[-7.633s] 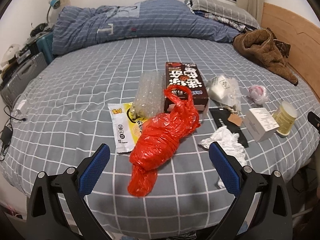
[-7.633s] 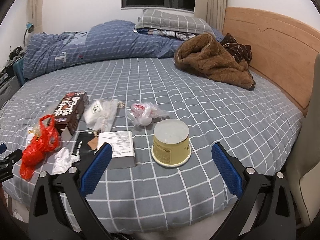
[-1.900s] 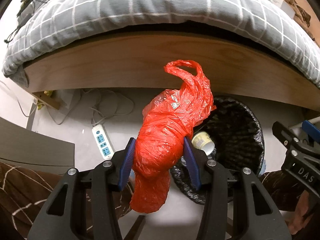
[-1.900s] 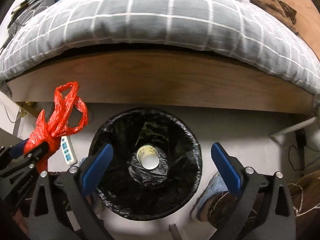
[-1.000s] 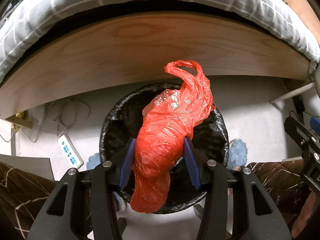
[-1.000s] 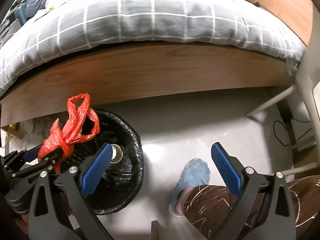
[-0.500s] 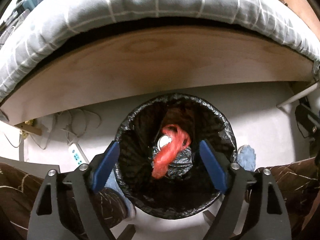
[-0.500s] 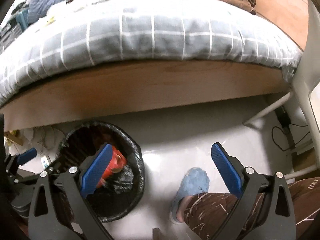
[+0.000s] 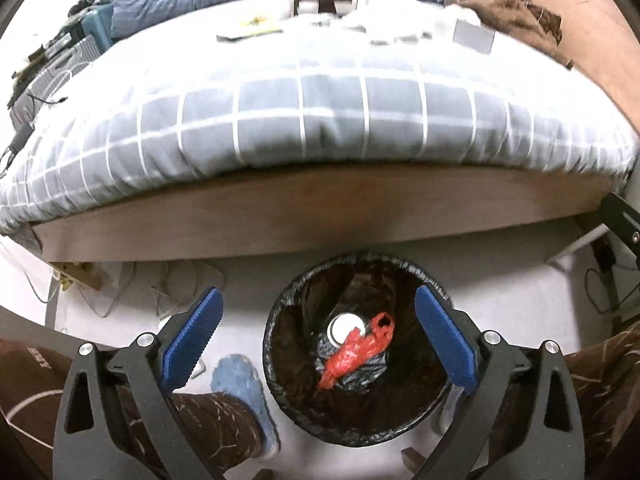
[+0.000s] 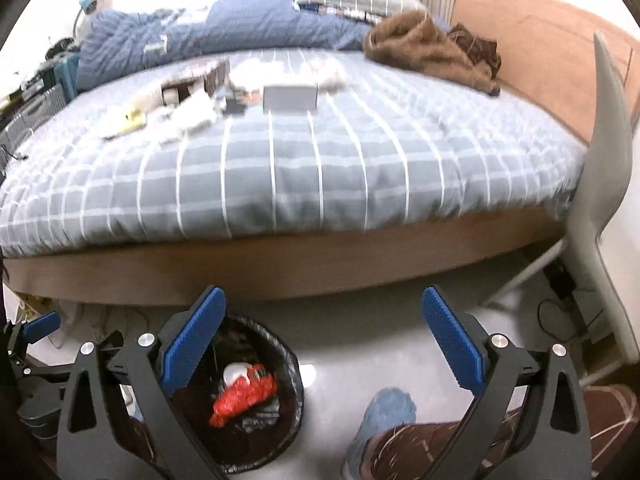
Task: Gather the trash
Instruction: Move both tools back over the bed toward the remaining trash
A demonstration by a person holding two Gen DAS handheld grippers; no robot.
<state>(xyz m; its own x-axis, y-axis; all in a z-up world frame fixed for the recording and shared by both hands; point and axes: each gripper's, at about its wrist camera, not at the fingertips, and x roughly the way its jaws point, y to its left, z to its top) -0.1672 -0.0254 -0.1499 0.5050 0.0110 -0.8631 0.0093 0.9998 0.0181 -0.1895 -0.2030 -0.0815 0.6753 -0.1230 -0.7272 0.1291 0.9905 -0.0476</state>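
The red plastic bag (image 9: 356, 354) lies at the bottom of the black-lined trash bin (image 9: 280, 360) on the floor, beside a pale cup (image 9: 345, 326). My left gripper (image 9: 318, 340) is open and empty above the bin. My right gripper (image 10: 324, 340) is open and empty, to the right of the bin (image 10: 294, 400), with the red bag (image 10: 244, 394) showing in it. Remaining trash lies blurred on the bed: a white box (image 10: 290, 98), a dark snack box (image 10: 188, 84), a yellow wrapper (image 10: 124, 124) and crumpled paper (image 10: 188, 120).
The bed with a grey checked cover (image 10: 320, 168) and wooden frame (image 9: 320, 216) stands behind the bin. A brown garment (image 10: 428, 52) lies at its far right. A power strip and cables (image 9: 176, 292) lie left of the bin. My slippered feet (image 9: 244, 384) stand beside it. A white chair (image 10: 604, 184) is at right.
My left gripper opened and let the red bag fall into the bin. Both grippers have since lifted and tilted up, so the bed top shows again.
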